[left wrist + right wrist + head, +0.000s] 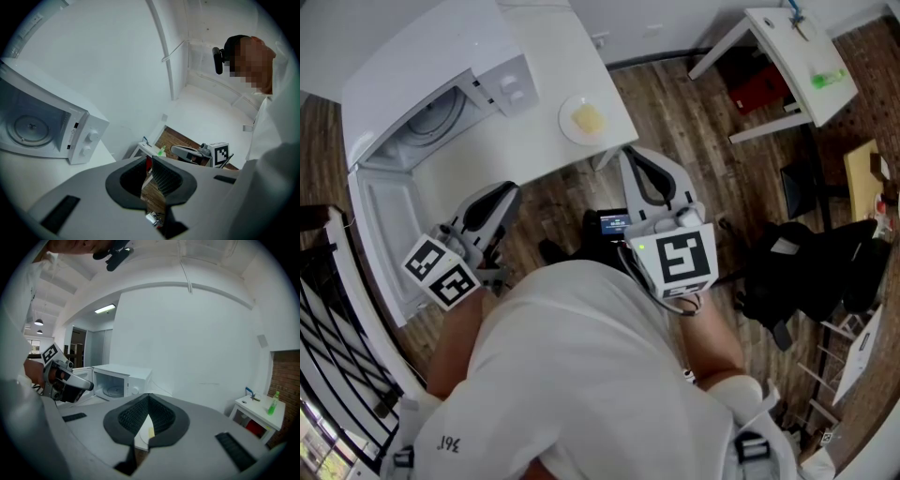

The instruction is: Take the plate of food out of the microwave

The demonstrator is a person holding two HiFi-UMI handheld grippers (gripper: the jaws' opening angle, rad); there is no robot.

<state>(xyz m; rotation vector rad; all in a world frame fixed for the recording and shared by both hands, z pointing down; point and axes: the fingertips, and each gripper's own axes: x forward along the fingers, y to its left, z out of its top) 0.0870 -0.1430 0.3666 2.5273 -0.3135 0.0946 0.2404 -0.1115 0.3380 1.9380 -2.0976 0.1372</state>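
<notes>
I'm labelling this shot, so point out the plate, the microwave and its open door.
plate [568, 119], head view, bare rim on its left side.
microwave [514, 86], head view, control panel.
door [380, 220], head view, inner face.

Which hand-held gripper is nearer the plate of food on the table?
Right. The right hand-held gripper points at the plate, tips close to its rim. The left hand-held gripper is farther off, at the table edge by the open microwave.
</notes>
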